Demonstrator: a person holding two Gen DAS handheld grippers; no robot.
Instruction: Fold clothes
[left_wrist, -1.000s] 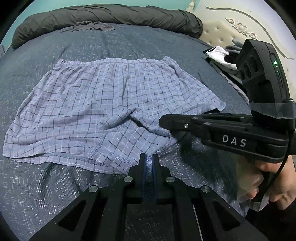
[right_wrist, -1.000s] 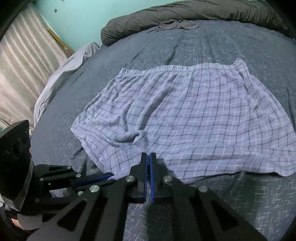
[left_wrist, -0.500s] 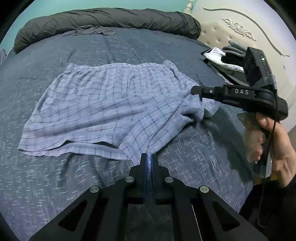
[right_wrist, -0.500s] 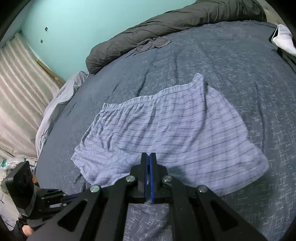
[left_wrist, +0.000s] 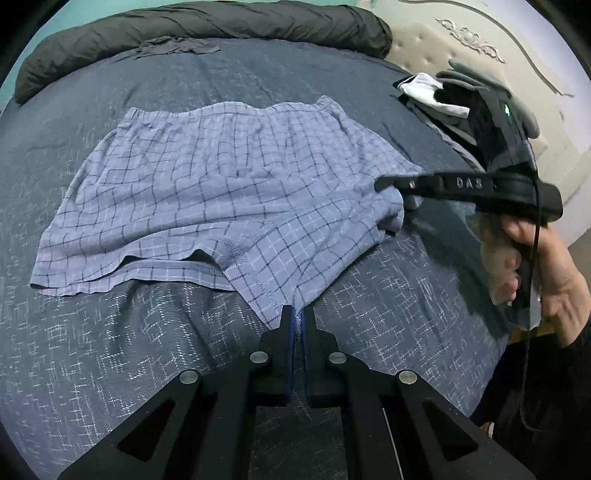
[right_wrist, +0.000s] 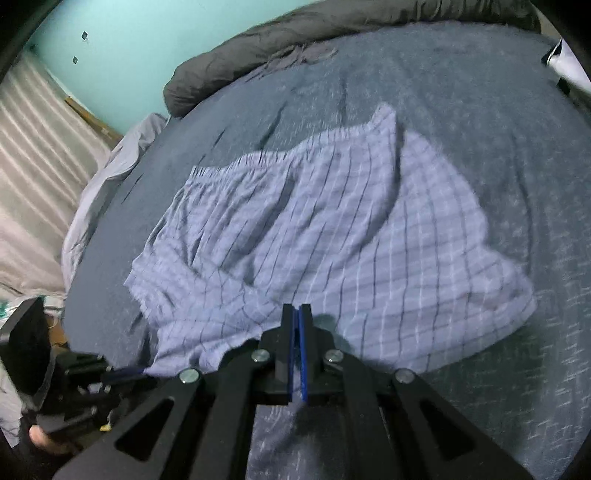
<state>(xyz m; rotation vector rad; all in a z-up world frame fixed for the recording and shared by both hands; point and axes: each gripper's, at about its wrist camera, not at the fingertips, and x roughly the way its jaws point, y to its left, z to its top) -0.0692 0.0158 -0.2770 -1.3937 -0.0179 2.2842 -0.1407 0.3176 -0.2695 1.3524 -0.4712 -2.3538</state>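
Your left gripper (left_wrist: 297, 314) has its blue-padded fingers pressed together on the near hem of the checked shorts (left_wrist: 229, 192), at the leg opening closest to you; a sliver of the plaid cloth sits pinched between the pads. Your right gripper (right_wrist: 296, 314) also shows its fingers drawn together, with the tip sitting over the near edge of the shorts, but that view is blurred, so you cannot tell from it whether cloth is actually caught between them. From the left wrist view, the right gripper's tip meets a bunched fold at the shorts' right leg, and your right hand (left_wrist: 532, 254) wraps its handle.

The shorts lie on the dark blue bedspread (left_wrist: 110, 350), waistband away from you, legs toward you. The left leg lies fairly flat with its hem slightly lifted; the right leg is gathered and rumpled where the right gripper meets it.

Beyond the shorts, a dark grey duvet (left_wrist: 207, 22) is rolled along the far edge of the bed, with a small grey garment (left_wrist: 173, 46) lying just in front of it. A pile of dark and white clothes (left_wrist: 439, 99) rests at the right side of the bed, near the cream headboard (left_wrist: 476, 48). In the right wrist view, a teal wall (right_wrist: 147, 40) stands behind the bed.
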